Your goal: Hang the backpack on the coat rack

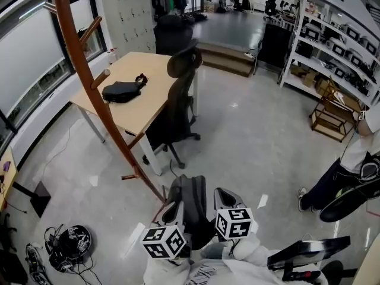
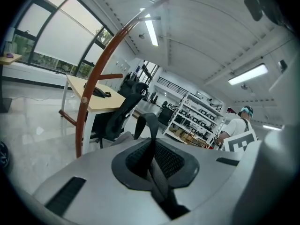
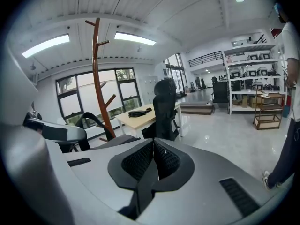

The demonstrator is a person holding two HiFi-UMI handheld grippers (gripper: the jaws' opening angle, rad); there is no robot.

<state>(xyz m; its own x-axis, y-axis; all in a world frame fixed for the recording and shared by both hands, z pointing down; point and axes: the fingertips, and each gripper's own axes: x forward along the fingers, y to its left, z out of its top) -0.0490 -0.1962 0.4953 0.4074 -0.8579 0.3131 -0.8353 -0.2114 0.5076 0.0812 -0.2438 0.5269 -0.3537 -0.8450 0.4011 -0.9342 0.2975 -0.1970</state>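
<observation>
A grey and black backpack (image 1: 191, 208) hangs low in front of me between both grippers. My left gripper (image 1: 168, 235) is shut on one black shoulder strap (image 2: 148, 125), which loops up from between the pads. My right gripper (image 1: 230, 218) is shut on another black strap (image 3: 143, 190) that runs down through its jaws. The red-brown wooden coat rack (image 1: 82, 70) stands ahead to the left, leaning up past the table; its pegs (image 3: 104, 43) are bare. Its curved pole also shows in the left gripper view, coat rack (image 2: 100, 64).
Behind the rack stands a wooden table (image 1: 148, 103) with a black pouch (image 1: 122, 91) on it, and a black office chair (image 1: 178, 103) beside it. Shelving (image 1: 337, 40) lines the right wall. A person (image 1: 350, 171) stands at the right. Cables (image 1: 68, 245) lie on the floor at left.
</observation>
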